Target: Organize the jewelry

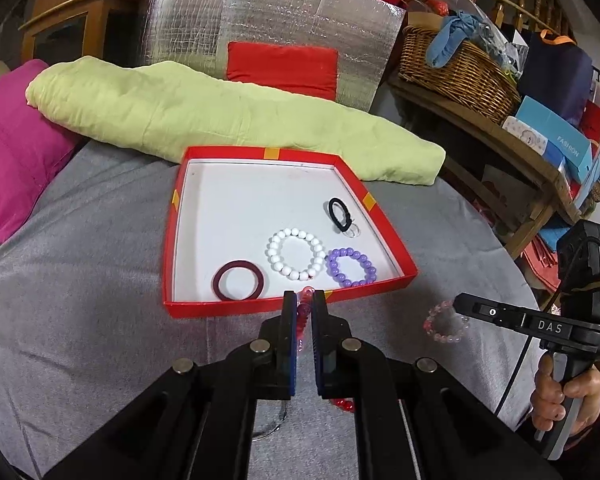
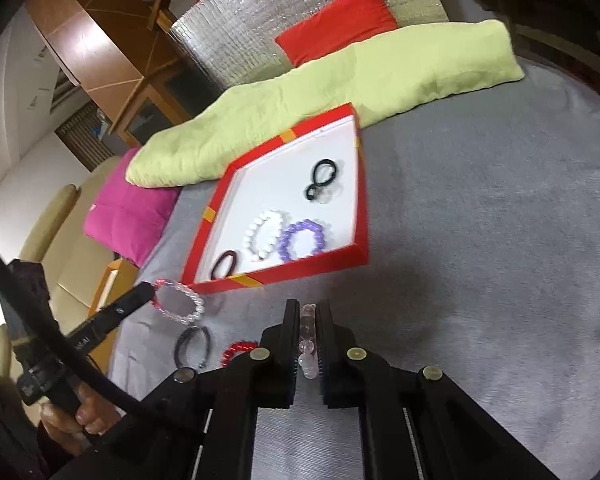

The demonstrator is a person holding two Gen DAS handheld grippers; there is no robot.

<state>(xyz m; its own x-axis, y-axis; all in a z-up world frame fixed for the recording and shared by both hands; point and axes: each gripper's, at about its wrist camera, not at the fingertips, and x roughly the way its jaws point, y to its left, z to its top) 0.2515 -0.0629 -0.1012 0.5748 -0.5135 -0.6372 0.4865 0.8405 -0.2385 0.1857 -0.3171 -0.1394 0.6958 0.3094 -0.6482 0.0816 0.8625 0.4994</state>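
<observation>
Jewelry: you are sorting bracelets and bands into the red tray [image 1: 172, 240], which lies on the grey cloth [image 1: 80, 300] just before the green folded blanket [image 1: 220, 108].

Left gripper [image 1: 304, 300]: your jaws are nearly closed on a pink-and-white bead bracelet [image 2: 179, 299], gripped by its rim so it hangs free — held right at the tray's near wall, by my judgement ready to go over the edge.

Right gripper [image 2: 309, 312]: your jaws are pinched close on a clear pink bead bracelet [image 1: 446, 322], also by its rim, off to the right of the tray and low over the cloth; whether it is lifted or touching the cloth I cannot tell.

In the tray — four pieces: one dark red bangle [image 1: 239, 280], one white bead bracelet [image 1: 295, 252], one purple bead bracelet [image 1: 351, 267], one black hair band [image 1: 339, 210] on a clear ring. They lie close together toward the near right, so the far left of the floor is bare for what you bring.

Outside the tray — four pieces: the two you hold, plus one red bead bracelet [image 2: 236, 350] and one black cord bracelet [image 2: 194, 344] lying on the cloth beside your left gripper.

Progress: about half sorted, judging by the count.

Caution: beads are round and slick, so a rim grip may let the loop swing or slip.
</observation>
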